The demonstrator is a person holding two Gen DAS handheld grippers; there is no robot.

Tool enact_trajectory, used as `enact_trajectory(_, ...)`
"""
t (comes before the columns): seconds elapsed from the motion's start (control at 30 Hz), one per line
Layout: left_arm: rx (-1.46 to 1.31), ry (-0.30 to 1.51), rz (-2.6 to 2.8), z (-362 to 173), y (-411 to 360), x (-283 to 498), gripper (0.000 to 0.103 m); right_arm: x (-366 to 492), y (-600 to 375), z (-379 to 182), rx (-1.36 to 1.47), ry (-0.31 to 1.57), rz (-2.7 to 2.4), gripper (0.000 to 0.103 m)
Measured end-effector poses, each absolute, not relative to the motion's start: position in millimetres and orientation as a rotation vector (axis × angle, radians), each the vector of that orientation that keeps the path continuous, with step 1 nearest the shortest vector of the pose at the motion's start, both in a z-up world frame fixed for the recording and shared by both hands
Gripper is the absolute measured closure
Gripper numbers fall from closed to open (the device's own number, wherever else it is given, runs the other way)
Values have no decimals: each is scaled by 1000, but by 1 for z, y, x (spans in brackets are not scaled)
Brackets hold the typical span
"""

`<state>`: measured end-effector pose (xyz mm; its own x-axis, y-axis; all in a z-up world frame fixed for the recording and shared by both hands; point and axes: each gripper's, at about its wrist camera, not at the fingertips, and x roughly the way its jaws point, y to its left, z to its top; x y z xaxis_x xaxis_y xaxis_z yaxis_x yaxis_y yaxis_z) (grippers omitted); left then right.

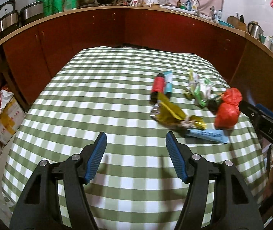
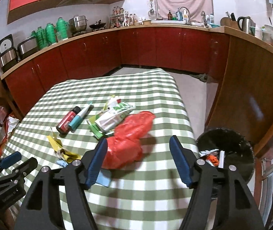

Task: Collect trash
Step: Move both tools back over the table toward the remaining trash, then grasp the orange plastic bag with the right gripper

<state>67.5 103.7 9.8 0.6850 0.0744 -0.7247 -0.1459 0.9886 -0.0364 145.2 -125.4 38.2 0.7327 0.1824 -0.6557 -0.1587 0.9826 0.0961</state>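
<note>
Checked green-and-white tablecloth [image 1: 102, 99] covers your table in a kitchen with red cabinets [image 2: 90, 57]. Trash lies clustered: red plastic bag [image 2: 130, 140], wrappers [image 1: 199, 90], red bottle [image 1: 157, 85]. Black bin [image 2: 230, 153] stands beside the table. Left gripper [image 1: 136, 140] and right gripper [image 2: 138, 144] both gape, empty.

Green-and-white checked tablecloth [image 1: 98, 99]: matt woven cloth.
Crumpled red plastic bag [image 2: 130, 132]: thin, glossy film.
Blue ribbed gripper pads [image 1: 98, 159]: matt, grooved.
Red cabinet doors [image 2: 167, 46]: glossy.

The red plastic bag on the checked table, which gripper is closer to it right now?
Right. The right gripper hovers open right at the red plastic bag, its near end between the jaws. The left gripper is open over bare cloth, off to the bag's left.
</note>
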Motion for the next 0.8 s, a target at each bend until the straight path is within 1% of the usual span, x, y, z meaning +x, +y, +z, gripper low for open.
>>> enact_trajectory(0.07, -100, 809, 130, 8, 107, 68, 40, 149, -120, 37, 32, 731, 187, 32)
enact_trajectory(0.17, -111, 813, 132, 6, 112, 67, 39, 155, -112, 33, 32, 753, 189, 30)
enact_trajectory(0.8, -128, 828, 107, -1, 105, 79, 34, 164, -104, 22, 30, 826, 190, 30)
